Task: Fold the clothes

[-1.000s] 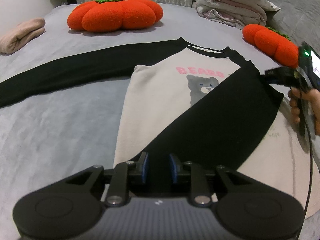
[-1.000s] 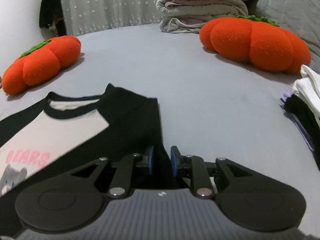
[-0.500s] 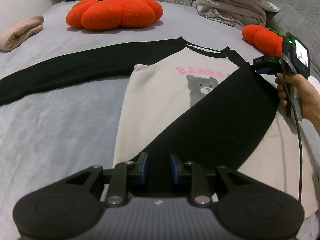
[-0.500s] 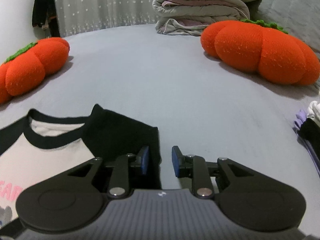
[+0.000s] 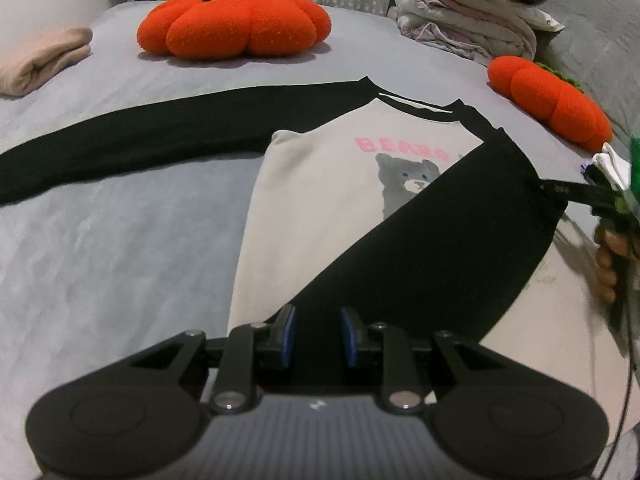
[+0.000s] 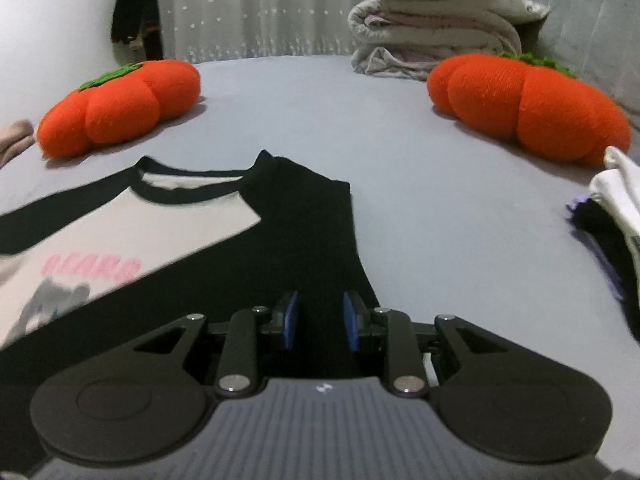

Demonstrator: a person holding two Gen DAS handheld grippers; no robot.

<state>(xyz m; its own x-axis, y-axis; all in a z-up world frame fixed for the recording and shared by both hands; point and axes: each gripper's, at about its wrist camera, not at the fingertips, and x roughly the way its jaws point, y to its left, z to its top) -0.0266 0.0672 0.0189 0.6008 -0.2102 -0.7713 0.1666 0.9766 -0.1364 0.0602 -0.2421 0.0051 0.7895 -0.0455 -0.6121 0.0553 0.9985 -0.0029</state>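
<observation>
Two grippers, both jaws narrow with a visible gap, nothing pinched: left gripper [image 5: 315, 336] over the folded sleeve's cuff end, right gripper [image 6: 320, 326] at its shoulder fold (3 o'clock edge). Step looks like first sleeve laid across; next calls for grabbing the other sleeve [image 5: 120, 140] at 10 o'clock. Shirt [image 5: 320, 200] lies flat mid-bed [image 5: 100, 260], cream body, bear print.
</observation>
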